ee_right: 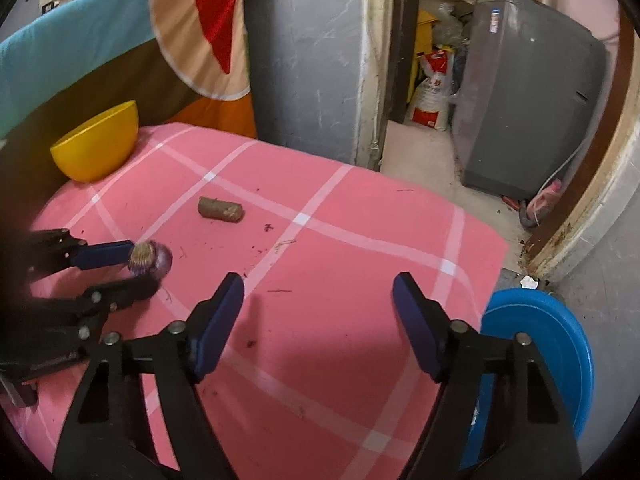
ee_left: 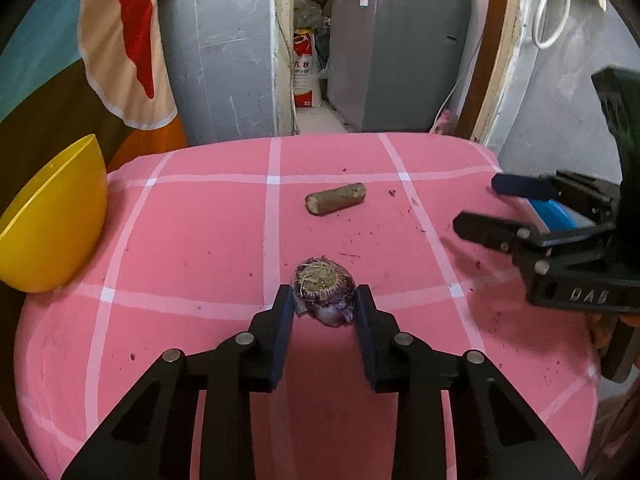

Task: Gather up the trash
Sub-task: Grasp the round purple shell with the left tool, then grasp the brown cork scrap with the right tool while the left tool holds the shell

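While angled down, left claw (ee_left: 324, 312) brackets the onion scrap (ee_left: 325, 295).

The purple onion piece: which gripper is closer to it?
Left. The left gripper has the onion piece between its fingers; the right gripper hangs apart, off to its side.

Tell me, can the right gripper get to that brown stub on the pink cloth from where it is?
Probably yes. The right gripper is open and empty, and only bare pink cloth lies between it and the brown stub. The left gripper is off to the side at the onion root end.
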A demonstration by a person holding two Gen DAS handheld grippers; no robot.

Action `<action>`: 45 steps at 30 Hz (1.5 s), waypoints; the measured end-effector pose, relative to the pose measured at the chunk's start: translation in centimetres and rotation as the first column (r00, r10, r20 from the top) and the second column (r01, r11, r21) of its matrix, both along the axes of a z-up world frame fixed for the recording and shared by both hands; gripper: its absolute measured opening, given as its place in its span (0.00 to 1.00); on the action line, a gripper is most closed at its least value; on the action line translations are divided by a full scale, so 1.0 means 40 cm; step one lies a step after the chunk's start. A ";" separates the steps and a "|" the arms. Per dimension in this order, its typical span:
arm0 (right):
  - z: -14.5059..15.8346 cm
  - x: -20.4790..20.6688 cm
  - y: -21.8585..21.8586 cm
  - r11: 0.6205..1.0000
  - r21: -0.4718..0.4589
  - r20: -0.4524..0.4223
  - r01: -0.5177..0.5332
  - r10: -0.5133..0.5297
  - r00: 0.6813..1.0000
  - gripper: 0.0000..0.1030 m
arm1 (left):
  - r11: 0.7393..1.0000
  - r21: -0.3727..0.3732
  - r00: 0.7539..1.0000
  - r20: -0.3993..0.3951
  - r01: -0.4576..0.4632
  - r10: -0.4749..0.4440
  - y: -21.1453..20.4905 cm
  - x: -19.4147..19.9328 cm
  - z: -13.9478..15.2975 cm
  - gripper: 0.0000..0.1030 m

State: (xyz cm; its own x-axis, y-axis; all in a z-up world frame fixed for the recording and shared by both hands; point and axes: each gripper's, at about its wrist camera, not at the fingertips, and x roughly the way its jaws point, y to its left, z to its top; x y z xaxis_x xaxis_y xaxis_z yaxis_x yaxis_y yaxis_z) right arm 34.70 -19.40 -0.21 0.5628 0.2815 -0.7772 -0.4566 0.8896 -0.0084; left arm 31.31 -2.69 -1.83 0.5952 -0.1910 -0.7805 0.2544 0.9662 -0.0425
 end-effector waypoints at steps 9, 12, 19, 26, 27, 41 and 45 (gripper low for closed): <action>-0.016 -0.013 0.041 0.993 -0.109 0.013 -0.040 0.042 0.999 0.64 | 0.987 -0.062 0.989 0.006 -0.148 0.149 0.115 -0.007 0.007 0.25; -0.020 -0.017 0.050 0.990 -0.131 0.013 -0.055 0.057 0.998 0.64 | 0.978 -0.099 0.983 0.009 -0.182 0.183 0.140 -0.011 0.010 0.25; -0.026 0.017 0.090 0.982 -0.135 -0.037 -0.130 0.126 0.991 0.64 | 0.966 -0.135 0.974 0.019 -0.219 0.224 0.157 -0.019 0.020 0.25; -0.038 0.069 0.176 0.970 -0.156 -0.035 -0.185 0.181 0.983 0.64 | 0.955 -0.189 0.972 -0.008 -0.230 0.233 0.185 -0.037 0.017 0.25; -0.039 0.074 0.185 0.967 -0.164 -0.032 -0.196 0.194 0.981 0.64 | 0.954 -0.192 0.972 -0.009 -0.231 0.233 0.182 -0.038 0.020 0.25; -0.048 0.124 0.224 0.899 -0.198 -0.033 -0.390 0.391 0.920 0.64 | 0.953 -0.198 0.973 -0.015 -0.230 0.231 0.179 -0.033 0.021 0.25; -0.052 0.137 0.219 0.902 -0.153 -0.069 -0.404 0.398 0.915 0.61 | 0.953 -0.197 0.973 -0.014 -0.229 0.231 0.180 -0.033 0.019 0.25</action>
